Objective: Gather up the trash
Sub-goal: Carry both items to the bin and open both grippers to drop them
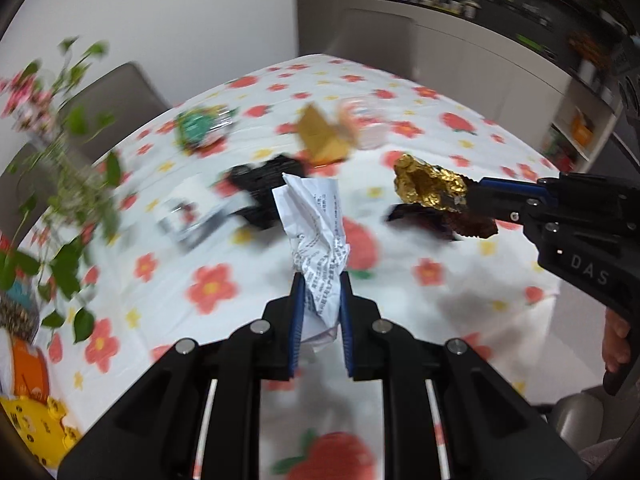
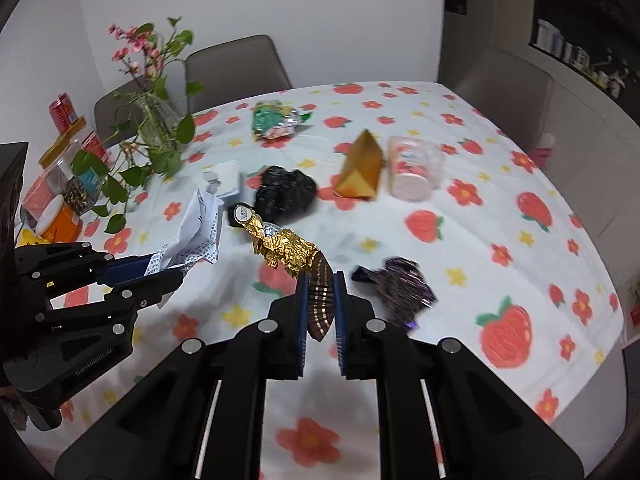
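A floral tablecloth [image 2: 460, 216] covers the table; grey chairs [image 2: 236, 64] stand behind — a glass vase of flowers [image 2: 156, 120] beside jars [image 2: 60, 184].

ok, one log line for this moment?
left gripper: shut on paper | right gripper: shut on gold wrapper | both above table

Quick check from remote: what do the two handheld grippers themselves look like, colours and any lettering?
Both are matte black plastic with silver round bolts and blue ribbed finger pads. The right gripper shows pale "DAS" lettering on its body; the left gripper carries small grey "GenRobot.AI" lettering. No cables or sleeves show.
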The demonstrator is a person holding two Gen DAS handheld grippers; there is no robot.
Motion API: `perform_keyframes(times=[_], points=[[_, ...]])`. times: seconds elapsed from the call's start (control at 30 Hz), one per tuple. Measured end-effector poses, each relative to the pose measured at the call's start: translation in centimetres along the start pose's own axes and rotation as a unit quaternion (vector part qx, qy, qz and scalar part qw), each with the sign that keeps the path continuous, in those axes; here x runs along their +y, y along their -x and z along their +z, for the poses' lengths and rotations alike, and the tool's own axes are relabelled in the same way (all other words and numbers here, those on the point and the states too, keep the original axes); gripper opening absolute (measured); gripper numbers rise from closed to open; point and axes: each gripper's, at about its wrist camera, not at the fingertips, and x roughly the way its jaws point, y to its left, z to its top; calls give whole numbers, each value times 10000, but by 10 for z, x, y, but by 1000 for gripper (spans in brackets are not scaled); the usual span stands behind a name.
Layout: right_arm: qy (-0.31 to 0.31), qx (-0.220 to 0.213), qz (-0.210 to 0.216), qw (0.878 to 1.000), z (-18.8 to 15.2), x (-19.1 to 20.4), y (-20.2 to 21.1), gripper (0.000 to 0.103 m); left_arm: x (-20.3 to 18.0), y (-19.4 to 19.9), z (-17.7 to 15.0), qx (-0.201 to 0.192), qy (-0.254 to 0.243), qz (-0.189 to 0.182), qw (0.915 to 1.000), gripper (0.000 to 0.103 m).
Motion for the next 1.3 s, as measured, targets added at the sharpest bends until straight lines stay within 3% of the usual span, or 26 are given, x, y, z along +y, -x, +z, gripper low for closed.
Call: perform_keyframes(times=[0.13,0.27,0.4,0.6,0.7,0.9,1.03,1.17,1.23,1.3], points=[[-617,-37,-528,9967,-41,-67,41,11,-74,-3,14,-34,-593,-493,9970,17],[-1376,-4,-1165,9836,-100,-140,87,11,-165,-10,21,0,-1329,-1103,9850,17],[-2194,97,-1790,9590,-170,-203,129,11,-259,-25,13,170,-2062,-1725,9630,17],[-3358,414,-2446,9087,-285,-277,157,11,-385,-67,-28,659,-2893,-2470,9224,17],[-3730,597,-2586,8891,-337,-302,144,11,-432,-101,-58,964,-3163,-2689,9046,17],[-4300,900,-2561,8611,-430,-347,75,11,-498,-192,-128,1522,-3499,-2871,8786,17],[-4658,993,-2402,8459,-479,-372,27,11,-530,-243,-167,1619,-3766,-2948,8632,18],[-4836,1033,-2278,8388,-511,-390,-7,12,-552,-288,-196,1826,-3962,-3034,8471,20],[-4897,1065,-2210,8367,-519,-395,-19,15,-559,-305,-206,1934,-4049,-3022,8410,27],[-4919,1110,-2183,8355,-523,-399,-24,16,-562,-312,-210,1902,-4111,-2911,8427,53]])
